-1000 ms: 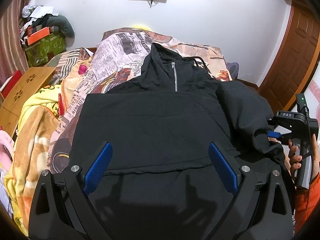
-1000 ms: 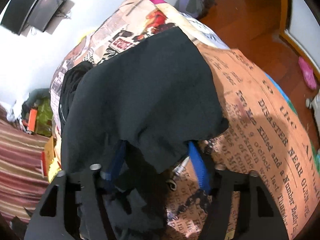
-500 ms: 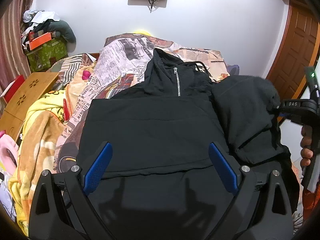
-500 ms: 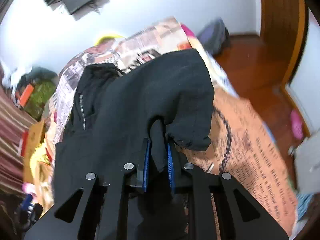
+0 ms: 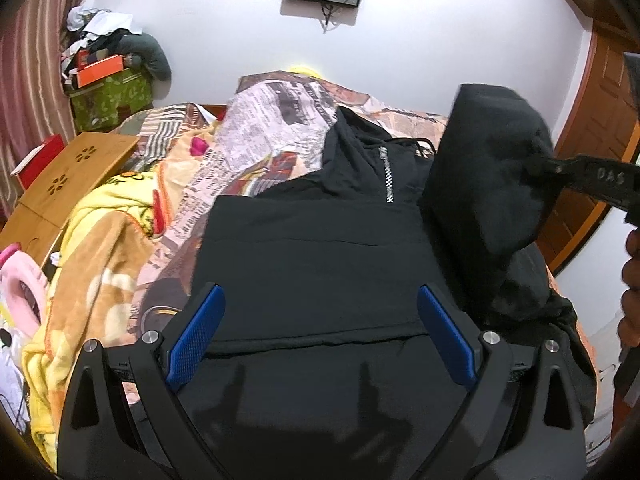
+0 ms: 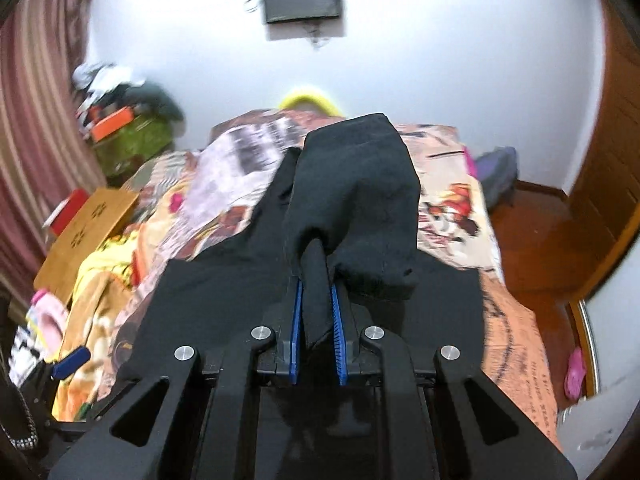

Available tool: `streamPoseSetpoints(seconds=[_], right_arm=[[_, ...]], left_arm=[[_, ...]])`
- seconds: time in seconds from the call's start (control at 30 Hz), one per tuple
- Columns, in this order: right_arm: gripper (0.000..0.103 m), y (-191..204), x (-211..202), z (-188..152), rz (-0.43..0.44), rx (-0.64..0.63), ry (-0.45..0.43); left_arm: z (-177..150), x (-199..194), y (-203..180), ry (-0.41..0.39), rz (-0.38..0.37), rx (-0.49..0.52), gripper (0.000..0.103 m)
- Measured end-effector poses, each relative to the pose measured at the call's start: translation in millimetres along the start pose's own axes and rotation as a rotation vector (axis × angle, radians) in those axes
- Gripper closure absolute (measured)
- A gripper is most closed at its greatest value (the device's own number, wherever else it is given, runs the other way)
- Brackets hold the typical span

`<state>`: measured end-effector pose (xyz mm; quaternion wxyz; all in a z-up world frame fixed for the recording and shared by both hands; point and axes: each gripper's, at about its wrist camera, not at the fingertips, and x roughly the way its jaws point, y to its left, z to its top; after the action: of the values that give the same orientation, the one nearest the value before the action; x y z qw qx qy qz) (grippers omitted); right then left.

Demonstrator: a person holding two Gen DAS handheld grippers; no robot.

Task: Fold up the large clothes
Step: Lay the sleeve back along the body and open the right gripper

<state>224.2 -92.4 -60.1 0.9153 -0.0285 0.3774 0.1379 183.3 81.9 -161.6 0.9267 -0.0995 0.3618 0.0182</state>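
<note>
A black zip hoodie [image 5: 312, 256] lies front up on the bed, hood toward the far wall. My left gripper [image 5: 318, 328] is open and empty, hovering over the hoodie's lower body. My right gripper [image 6: 316, 296] is shut on the hoodie's right sleeve [image 6: 356, 196] and holds it raised above the garment. In the left wrist view the raised sleeve [image 5: 484, 168] hangs at the right from the right gripper [image 5: 536, 166].
The bed has a newspaper-print cover [image 5: 276, 120]. A yellow blanket [image 5: 100, 240] lies bunched at the left, beside a wooden folding table [image 5: 68, 176]. A green box with clutter [image 5: 108, 92] stands in the far left corner. A wooden door [image 5: 592, 140] is at the right.
My right gripper closed on the sleeve at the bed's right edge, then lifted it up and swung it inward over the hoodie. My left gripper stayed open and nearly still.
</note>
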Motion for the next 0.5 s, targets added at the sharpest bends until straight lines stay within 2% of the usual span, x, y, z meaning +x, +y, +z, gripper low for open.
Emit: streamPoseSetpoints(seconds=[0.27,0.4,0.5], right_arm=[[0.091,66,49,-25,0.098,-0.124,0.161],[0.088,85,65,-39,0.141,-0.172,0.243],[0.08,88,68,-47,0.189,-0.184,0.308]], left_arm=[[-8,-9,42,0.0,0.075,-0.023,0.006],[-15,-10,64,0.017,0.107,-0.056,0.006],[-19,-8,77,0.032,0.124,-0.082,0.006]])
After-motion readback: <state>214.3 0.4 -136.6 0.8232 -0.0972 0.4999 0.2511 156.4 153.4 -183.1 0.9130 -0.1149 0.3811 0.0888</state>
